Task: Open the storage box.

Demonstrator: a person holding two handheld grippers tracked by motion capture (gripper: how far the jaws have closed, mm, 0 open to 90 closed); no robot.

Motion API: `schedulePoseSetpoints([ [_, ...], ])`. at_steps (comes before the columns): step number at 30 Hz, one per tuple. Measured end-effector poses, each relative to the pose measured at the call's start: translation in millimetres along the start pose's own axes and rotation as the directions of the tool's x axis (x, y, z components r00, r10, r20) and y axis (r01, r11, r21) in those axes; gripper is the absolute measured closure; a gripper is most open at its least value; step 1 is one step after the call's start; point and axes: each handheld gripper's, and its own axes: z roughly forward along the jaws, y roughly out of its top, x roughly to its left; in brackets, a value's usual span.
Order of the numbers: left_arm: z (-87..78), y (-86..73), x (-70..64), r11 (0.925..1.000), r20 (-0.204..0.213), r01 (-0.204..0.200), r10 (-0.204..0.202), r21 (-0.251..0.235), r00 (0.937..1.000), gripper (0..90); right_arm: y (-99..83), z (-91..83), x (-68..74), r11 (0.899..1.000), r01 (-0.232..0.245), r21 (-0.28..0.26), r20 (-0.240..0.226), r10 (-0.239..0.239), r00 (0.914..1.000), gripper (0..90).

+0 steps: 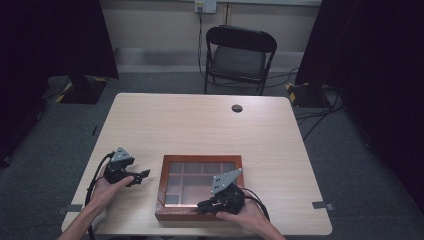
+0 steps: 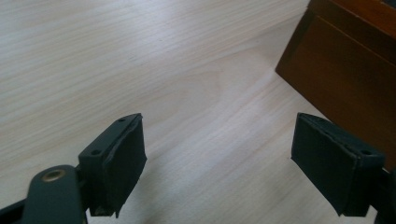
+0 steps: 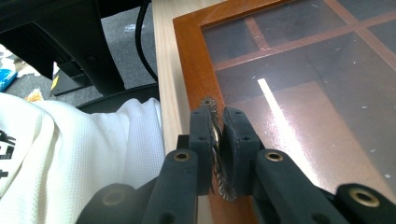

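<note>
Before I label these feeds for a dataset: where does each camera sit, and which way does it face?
High view: above the person's side, facing forward and down on the table; forearms, both hands.
Left gripper view: rides the left hand-held gripper, jaws apart over bare tabletop beside the wooden box.
Right gripper view: rides the right hand-held gripper, clamped on the box's brass handle; white sleeve.
All share the box.
</note>
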Motion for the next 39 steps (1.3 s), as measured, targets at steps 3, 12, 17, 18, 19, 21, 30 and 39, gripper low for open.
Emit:
schedulePoseSetpoints([
  [3, -1.0, 1.7, -2.6, 1.0, 0.013, 0.004, -0.004, 0.004, 0.9999, 17.4, -0.8, -0.3, -0.9, 1.0, -0.003, -0.007, -0.003, 0.003, 1.0, 82.7],
  [12, -4.0, 6.2, -7.3, 1.0, 0.059, -0.004, 0.004, -0.006, 0.9983, 17.1, 2.1, -7.0, -1.8, 0.999, -0.012, -0.032, -0.014, 0.011, 0.9998, 82.7],
  [17, -3.4, 7.5, -10.8, 0.9998, 0.095, -0.016, 0.017, -0.011, 0.9954, 17.0, 8.6, -13.8, -0.9, 0.998, -0.012, -0.055, -0.017, 0.011, 0.9998, 82.7],
  [18, -3.5, 7.9, -11.5, 0.9998, 0.103, -0.015, 0.017, -0.014, 0.9945, 17.0, 9.8, -15.3, -1.3, 0.998, -0.014, -0.06, -0.02, 0.012, 0.9997, 82.7],
  [19, -3.8, 8.4, -11.8, 0.9997, 0.113, -0.017, 0.019, -0.015, 0.9934, 17.0, 11.0, -16.9, -1.9, 0.998, -0.017, -0.065, -0.022, 0.015, 0.9996, 82.7],
  [21, -4.2, 9.0, -12.6, 0.9995, 0.138, -0.019, 0.022, -0.026, 0.9902, 17.0, 13.4, -19.5, -2.4, 0.997, -0.02, -0.071, -0.027, 0.018, 0.9995, 82.7],
  [30, -8.3, 12.1, -17.3, 0.9977, 0.194, -0.024, 0.036, -0.063, 0.9803, 16.9, 24.6, -26.4, -3.4, 0.997, -0.033, -0.069, -0.028, 0.031, 0.9991, 82.6],
  [39, -8.7, 14.0, -24.3, 0.9953, 0.233, -0.055, 0.073, -0.08, 0.9697, 15.8, 40.6, -34.9, -4.8, 0.998, -0.021, -0.055, -0.017, 0.021, 0.9996, 82.5],
])
